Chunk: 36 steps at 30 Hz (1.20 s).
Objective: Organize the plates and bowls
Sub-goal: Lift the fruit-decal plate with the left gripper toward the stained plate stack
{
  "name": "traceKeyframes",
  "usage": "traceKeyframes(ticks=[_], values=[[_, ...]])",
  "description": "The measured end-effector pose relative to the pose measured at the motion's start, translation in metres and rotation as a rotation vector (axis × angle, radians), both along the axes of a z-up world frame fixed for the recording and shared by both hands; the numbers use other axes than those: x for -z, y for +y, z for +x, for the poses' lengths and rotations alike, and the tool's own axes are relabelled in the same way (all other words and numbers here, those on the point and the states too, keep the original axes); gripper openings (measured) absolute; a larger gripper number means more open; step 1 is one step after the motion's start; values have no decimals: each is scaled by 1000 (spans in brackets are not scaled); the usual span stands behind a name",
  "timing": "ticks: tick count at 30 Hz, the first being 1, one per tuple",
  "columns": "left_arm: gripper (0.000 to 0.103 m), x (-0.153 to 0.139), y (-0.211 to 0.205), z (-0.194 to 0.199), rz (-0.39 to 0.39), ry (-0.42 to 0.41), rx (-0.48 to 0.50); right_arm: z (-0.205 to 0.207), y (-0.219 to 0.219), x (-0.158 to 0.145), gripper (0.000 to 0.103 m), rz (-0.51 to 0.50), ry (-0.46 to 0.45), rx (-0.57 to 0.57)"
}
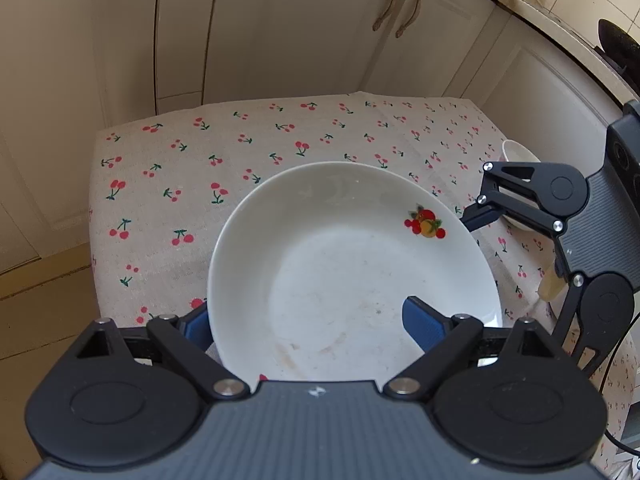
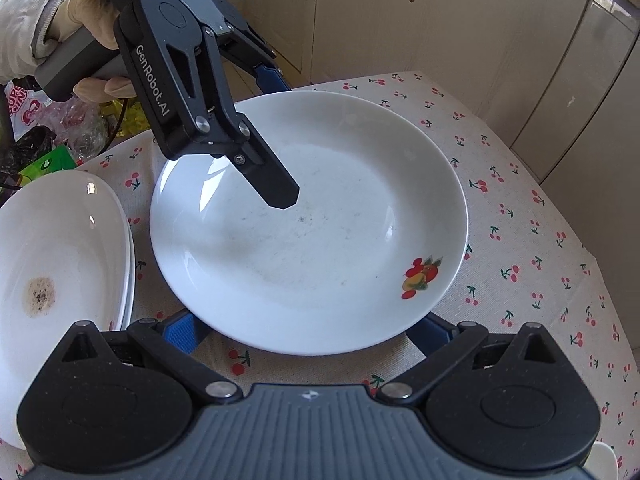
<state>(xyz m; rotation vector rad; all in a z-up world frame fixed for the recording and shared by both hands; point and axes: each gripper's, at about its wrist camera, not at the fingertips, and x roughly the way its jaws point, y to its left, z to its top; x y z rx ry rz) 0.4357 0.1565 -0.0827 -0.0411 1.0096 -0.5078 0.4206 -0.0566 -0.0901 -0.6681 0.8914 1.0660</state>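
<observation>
Both jaws first: your left gripper (image 2: 276, 136) had one finger over the inside of the plate (image 2: 308, 220) and the other under the rim at upper left of the right wrist frame; closed on the rim or just straddling it, couldn't tell. In the left wrist view a blue pad (image 1: 424, 322) sat on the plate's inner slope at lower right, the other pad below the rim at lower left. Your right gripper (image 2: 304, 334) was spread wide, empty, pads low at either side of the plate's near edge, not gripping.

Plate with the fruit decal (image 2: 422, 278) sat centre frame on the cherry tablecloth (image 2: 540, 240), looked slightly tipped, near edge possibly off the cloth. Stack of dirty plates (image 2: 60, 260) at left of the right wrist frame, just beside it. Small bowl (image 1: 518, 152) at right edge of the left wrist view, behind the right gripper.

Judgement: step was lifting this plate onto the stack. Pinch deeper on the rim, since glazed surfaces slip. Keep it level, clear the stack's rim before lowering, and centre it. Keep the right gripper out of the path or use it to steady the stack.
</observation>
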Motion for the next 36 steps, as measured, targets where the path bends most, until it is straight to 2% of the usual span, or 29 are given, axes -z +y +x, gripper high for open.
traceKeyframes(ticks=[7, 17, 36], values=[[93, 1, 0, -1, 4, -4, 15, -7, -7, -6, 103, 26, -42, 18], [93, 2, 0, -2, 3, -16, 30, -7, -13, -12, 103, 81, -40, 58], [93, -1, -1, -6, -19, -26, 35, -16, -13, -16, 103, 56, -107, 49]])
